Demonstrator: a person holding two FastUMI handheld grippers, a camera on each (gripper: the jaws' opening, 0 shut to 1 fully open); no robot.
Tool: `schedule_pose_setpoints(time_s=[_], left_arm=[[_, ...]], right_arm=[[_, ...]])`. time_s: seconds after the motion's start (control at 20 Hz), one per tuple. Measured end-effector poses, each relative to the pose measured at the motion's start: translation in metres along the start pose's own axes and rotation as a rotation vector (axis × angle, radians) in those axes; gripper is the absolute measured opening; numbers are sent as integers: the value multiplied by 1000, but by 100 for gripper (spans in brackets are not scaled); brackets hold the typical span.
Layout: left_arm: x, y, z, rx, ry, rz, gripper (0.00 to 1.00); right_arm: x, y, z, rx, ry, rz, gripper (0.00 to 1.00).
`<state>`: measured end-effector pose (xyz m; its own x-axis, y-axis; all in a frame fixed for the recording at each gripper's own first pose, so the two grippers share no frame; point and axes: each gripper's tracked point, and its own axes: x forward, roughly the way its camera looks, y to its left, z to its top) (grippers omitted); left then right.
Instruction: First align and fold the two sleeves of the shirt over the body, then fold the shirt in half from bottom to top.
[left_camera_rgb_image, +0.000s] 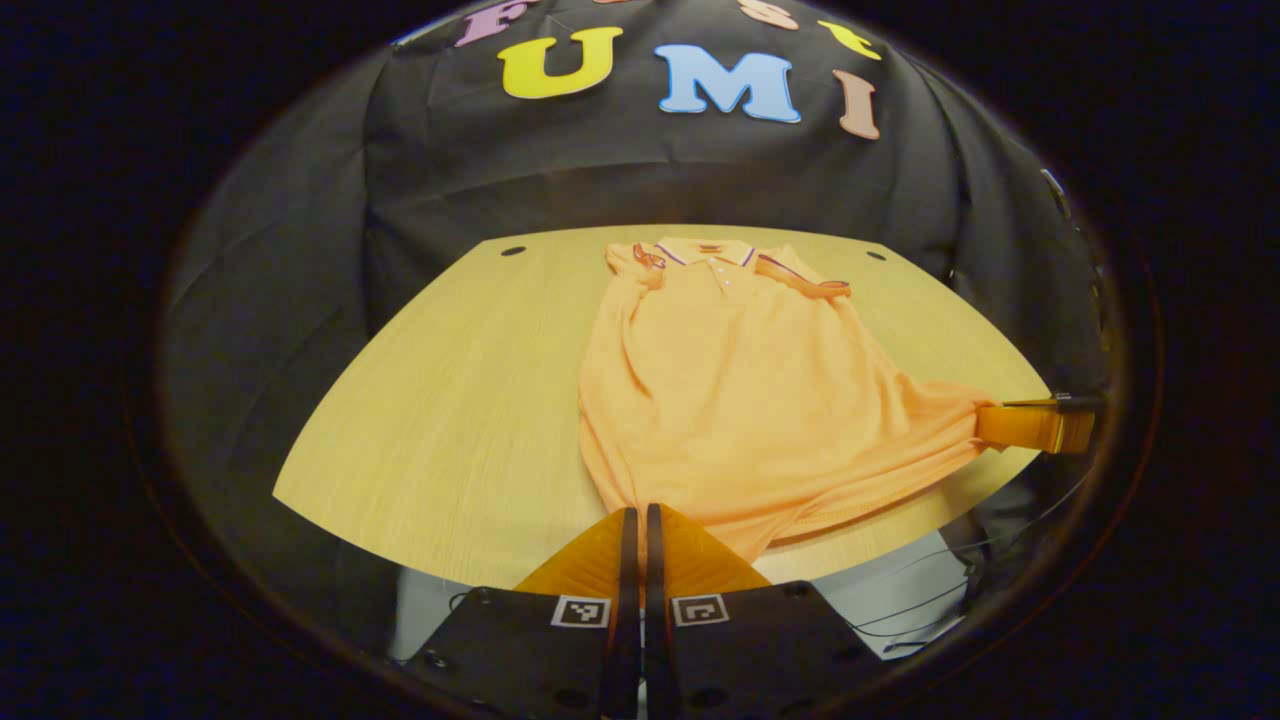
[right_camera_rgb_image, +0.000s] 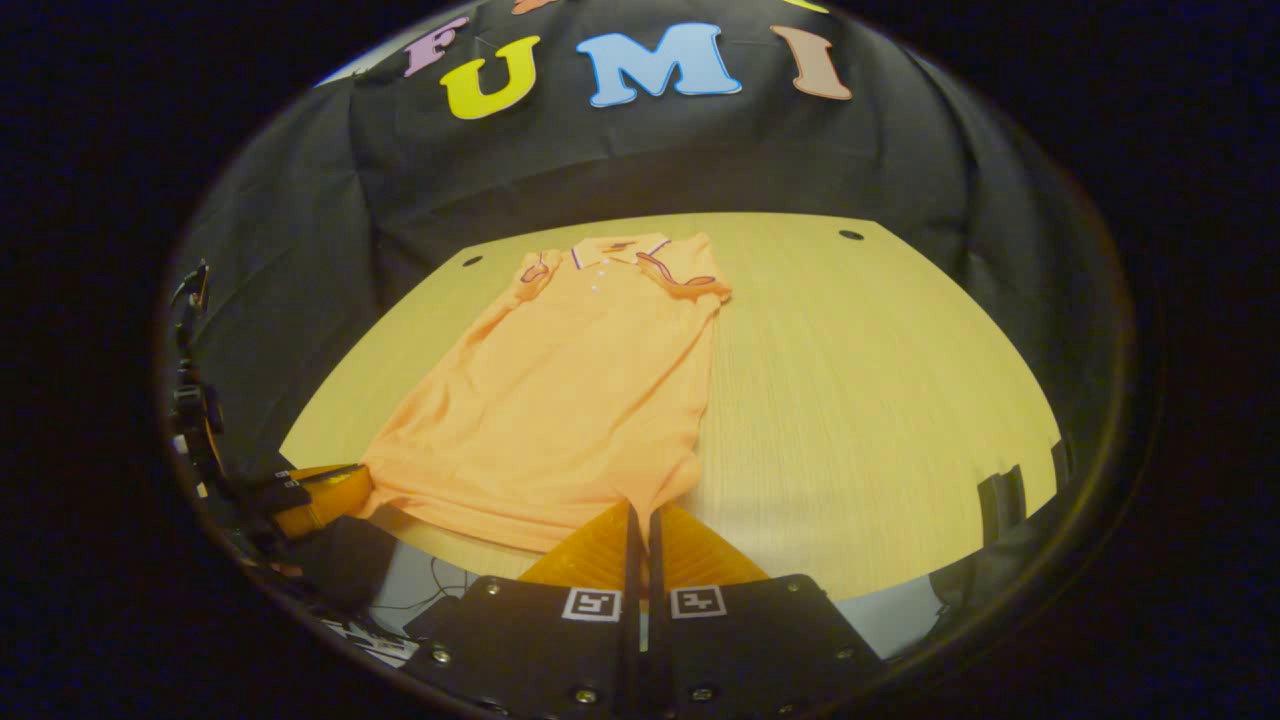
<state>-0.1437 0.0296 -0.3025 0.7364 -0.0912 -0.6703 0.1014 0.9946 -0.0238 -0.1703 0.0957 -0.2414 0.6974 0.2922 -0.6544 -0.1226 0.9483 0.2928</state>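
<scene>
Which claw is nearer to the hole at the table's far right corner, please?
Right. The right claw pinches the shirt's near right corner, with the hole ahead to its right; the left claw holds the near left corner, farther away.

Both cameras sit low at the table's (left_camera_rgb_image: 450, 400) near edge — one at each hem corner of the shirt (left_camera_rgb_image: 740, 390) — facing the back wall.
</scene>
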Motion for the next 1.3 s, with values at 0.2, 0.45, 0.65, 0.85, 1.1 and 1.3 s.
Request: schedule_pose_setpoints(time_s=[0.2, 0.45, 0.65, 0.85, 1.1, 1.3], left_arm=[[-2, -8, 46, -10, -72, 21, 7], [8, -15, 94, -24, -141, 15, 8], [28, -17, 136, -17, -188, -4, 9], [47, -18, 164, -13, -213, -21, 10], [84, -13, 211, -17, -225, -51, 10], [119, -13, 247, -8, -234, -73, 8]], right_arm=[[-2, -3, 37, -39, -64, 18, 4], [4, -6, 80, -25, -127, 20, 4], [15, -11, 116, -23, -171, -3, 4], [37, -16, 149, -16, -186, -24, 4], [69, -19, 189, -29, -198, -53, 4], [96, -22, 225, -25, -211, -77, 4]])
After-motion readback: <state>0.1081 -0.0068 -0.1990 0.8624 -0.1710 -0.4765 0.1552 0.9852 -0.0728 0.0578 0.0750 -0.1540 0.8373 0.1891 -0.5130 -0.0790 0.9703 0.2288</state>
